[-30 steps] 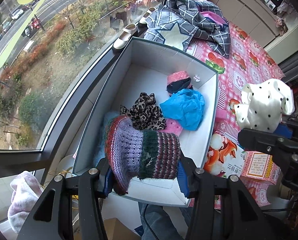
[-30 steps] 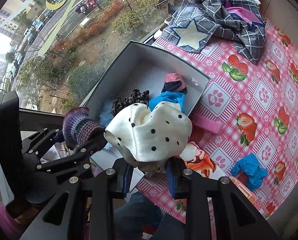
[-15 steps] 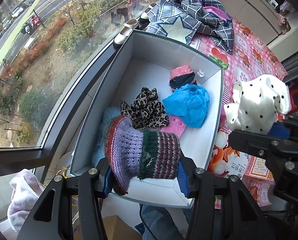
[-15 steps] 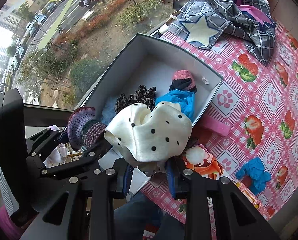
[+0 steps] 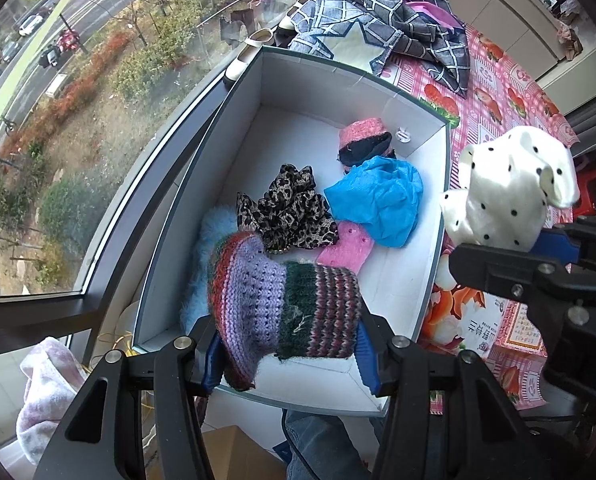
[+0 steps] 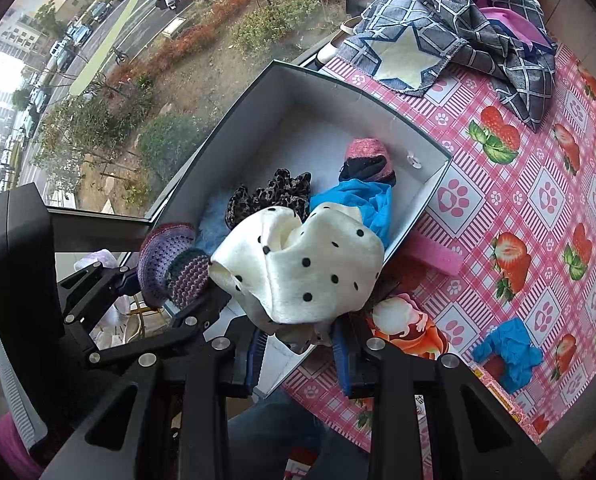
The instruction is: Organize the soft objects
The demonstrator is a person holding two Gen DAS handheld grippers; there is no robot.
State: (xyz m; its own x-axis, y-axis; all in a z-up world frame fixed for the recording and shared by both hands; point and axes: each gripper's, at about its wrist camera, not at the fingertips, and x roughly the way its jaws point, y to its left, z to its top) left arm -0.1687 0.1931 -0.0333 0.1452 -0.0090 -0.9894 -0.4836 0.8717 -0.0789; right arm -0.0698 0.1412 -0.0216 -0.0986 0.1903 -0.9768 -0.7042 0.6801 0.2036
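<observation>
A worktop (image 6: pixel 538 184) under a pink checked cloth carries a white box (image 5: pixel 430 272) by the window. The box holds a leopard-print cloth (image 5: pixel 294 212), a blue cloth (image 5: pixel 382 200) and other soft pieces. Over the box's near end the left tool (image 5: pixel 288 354) is clamped on a striped knit hat (image 5: pixel 282 304). Beside it the right tool (image 6: pixel 298 350), nearly closed, pinches a white dotted cloth (image 6: pixel 306 268). A small blue cloth (image 6: pixel 508 354) lies apart on the worktop.

Pair of cream shoes (image 5: pixel 247 56) on windowsill; street with parked cars (image 6: pixel 78 36) visible below window.
</observation>
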